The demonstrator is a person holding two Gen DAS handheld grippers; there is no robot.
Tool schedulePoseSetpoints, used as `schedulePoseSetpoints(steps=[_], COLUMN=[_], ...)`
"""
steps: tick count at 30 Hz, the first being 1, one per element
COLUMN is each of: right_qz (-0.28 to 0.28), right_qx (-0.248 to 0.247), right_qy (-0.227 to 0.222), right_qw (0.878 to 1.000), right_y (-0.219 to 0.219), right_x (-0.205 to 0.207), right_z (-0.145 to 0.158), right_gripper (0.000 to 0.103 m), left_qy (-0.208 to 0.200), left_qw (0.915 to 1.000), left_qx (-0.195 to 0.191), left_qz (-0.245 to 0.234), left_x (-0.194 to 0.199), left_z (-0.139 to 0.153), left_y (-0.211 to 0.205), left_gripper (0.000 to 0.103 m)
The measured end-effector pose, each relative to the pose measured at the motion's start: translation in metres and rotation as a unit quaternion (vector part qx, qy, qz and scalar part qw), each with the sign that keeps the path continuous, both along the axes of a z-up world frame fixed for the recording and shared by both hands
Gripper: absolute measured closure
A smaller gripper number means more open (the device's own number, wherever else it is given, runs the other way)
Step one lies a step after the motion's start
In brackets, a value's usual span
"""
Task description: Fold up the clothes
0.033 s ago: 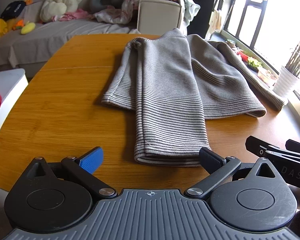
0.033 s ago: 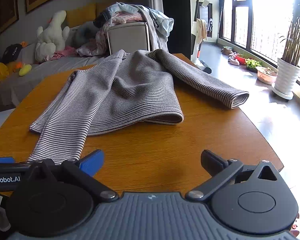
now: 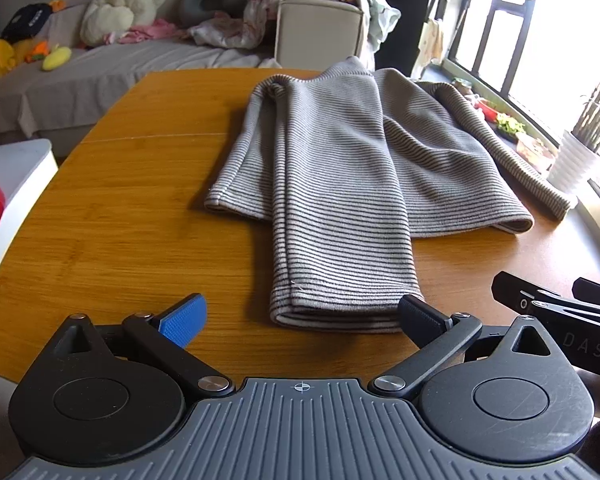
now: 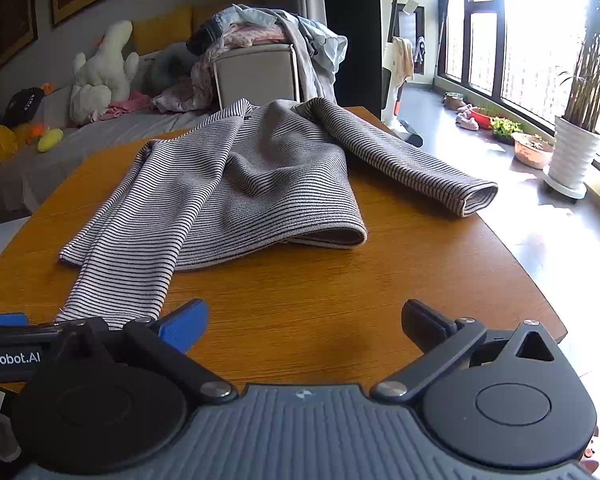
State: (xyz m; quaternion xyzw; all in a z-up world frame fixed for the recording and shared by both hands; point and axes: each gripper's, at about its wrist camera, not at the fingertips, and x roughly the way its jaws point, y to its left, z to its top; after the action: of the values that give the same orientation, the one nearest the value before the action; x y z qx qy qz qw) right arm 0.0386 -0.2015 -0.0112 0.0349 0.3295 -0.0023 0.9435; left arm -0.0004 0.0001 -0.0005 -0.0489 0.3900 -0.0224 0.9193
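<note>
Nearby, the striped sweater's (image 3: pixel 340 184) cuff edge lies just before both grippers' released jaws, bare table (image 3: pixel 132 216) leftward.

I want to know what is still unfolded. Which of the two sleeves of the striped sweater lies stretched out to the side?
The sleeve on the window side: it reaches out over the table away from the body. The other sleeve is folded in along the sweater.

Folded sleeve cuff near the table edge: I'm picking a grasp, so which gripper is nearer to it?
Left. The left gripper sits right at the cuff, jaws open around it. The right gripper is open over bare table, beside it.
</note>
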Motion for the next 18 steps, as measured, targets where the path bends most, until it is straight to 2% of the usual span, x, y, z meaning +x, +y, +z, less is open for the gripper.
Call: schedulePoseSetpoints(steps=[8, 10, 18], right_qz=[0.001, -0.002, -0.008], right_qx=[-0.001, -0.003, -0.006], right_qy=[0.008, 0.009, 0.013], right_qw=[1.000, 1.000, 1.000], right_y=[-0.001, -0.001, -0.004], right_x=[0.002, 0.001, -0.001], right_z=[-0.004, -0.004, -0.007], right_gripper=[0.000, 0.000, 0.000], left_qy=[-0.010, 0.001, 0.003], left_qw=[0.9999, 0.9998, 0.9996], left_qx=[0.009, 0.018, 0.029], left_qz=[-0.002, -0.004, -0.004], left_x=[-0.008, 0.002, 0.001], left_z=[0.000, 0.001, -0.003], left_y=[0.002, -0.002, -0.005], left_gripper=[0.000, 0.000, 0.000])
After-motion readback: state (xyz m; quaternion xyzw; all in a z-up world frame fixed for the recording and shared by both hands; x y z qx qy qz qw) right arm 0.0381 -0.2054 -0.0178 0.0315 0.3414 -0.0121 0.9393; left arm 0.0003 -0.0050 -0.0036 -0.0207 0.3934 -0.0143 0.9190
